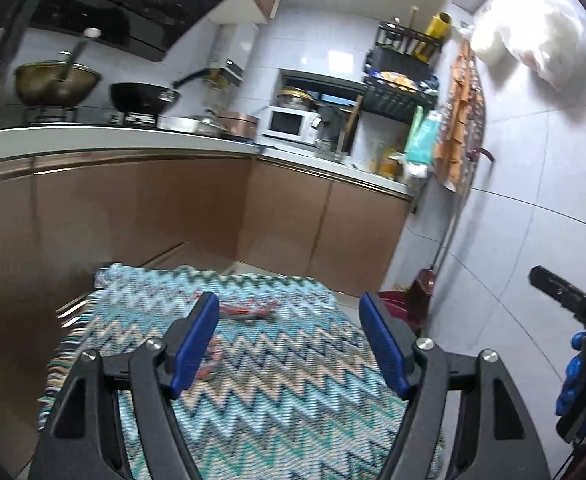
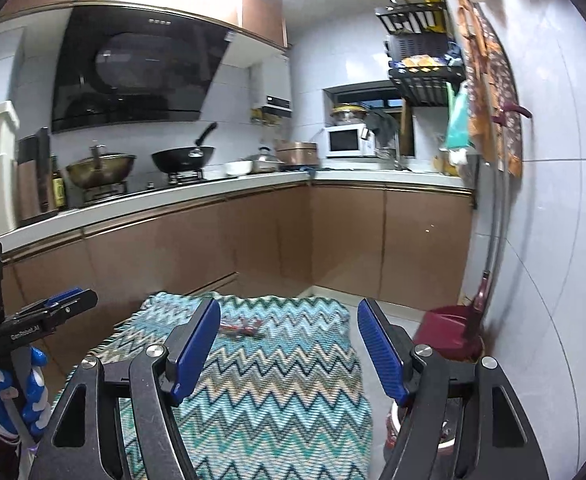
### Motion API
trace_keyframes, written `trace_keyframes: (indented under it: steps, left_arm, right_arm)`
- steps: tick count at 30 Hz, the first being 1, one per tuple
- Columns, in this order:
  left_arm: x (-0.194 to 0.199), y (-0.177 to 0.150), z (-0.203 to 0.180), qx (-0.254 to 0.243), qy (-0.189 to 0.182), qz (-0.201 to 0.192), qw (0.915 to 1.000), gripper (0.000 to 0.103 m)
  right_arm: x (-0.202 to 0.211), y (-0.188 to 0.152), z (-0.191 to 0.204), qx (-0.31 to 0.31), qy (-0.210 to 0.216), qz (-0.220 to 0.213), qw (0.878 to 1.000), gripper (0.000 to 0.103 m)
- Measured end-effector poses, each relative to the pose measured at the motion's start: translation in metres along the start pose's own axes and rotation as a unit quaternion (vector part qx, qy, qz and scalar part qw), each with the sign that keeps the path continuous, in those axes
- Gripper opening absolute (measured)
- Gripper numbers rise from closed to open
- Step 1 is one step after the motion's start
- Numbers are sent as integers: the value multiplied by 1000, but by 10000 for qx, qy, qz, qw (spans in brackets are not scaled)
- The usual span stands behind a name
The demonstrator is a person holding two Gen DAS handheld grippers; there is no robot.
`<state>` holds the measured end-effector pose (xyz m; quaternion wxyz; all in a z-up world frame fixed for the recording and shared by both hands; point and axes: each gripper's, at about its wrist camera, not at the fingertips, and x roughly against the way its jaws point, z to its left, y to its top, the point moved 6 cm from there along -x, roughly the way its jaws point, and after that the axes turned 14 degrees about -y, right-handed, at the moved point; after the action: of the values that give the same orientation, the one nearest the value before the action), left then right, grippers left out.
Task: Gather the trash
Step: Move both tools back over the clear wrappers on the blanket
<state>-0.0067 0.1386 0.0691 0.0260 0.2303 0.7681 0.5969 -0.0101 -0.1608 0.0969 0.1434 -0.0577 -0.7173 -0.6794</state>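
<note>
A crumpled red and clear wrapper [image 1: 247, 309] lies on the far part of a zigzag-patterned cloth [image 1: 285, 380] over a low table. It also shows in the right wrist view [image 2: 240, 327] on the same cloth [image 2: 277, 392]. A second small reddish scrap [image 1: 212, 356] lies nearer, partly hidden behind the left finger. My left gripper [image 1: 289, 344] is open and empty above the cloth's near half. My right gripper [image 2: 289, 346] is open and empty, to the right of the left one. A red can-like object [image 2: 393, 426] sits low behind the right finger.
Brown kitchen cabinets [image 2: 253, 240] with a white countertop [image 2: 153, 200] wrap the back and left. A dark red dustpan and broom [image 2: 453, 332] stand at the right wall. Each gripper shows at the edge of the other's view: the right [image 1: 585, 360], the left [image 2: 21, 328].
</note>
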Motion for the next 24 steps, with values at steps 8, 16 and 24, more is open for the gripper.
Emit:
trace_keyframes:
  steps: [8, 16, 24]
  left_arm:
    - [19, -6, 34, 156, 369, -44, 9992, 71]
    - [-32, -41, 74, 405, 460, 528, 9967, 71]
    - [-121, -97, 112, 662, 313, 1377, 9878, 71]
  right_arm:
    - [3, 5, 24, 161, 291, -80, 9994, 72]
    - [-58, -19, 40, 226, 504, 408, 9976, 72]
    - [-152, -66, 54, 278, 605, 1230, 9902, 72]
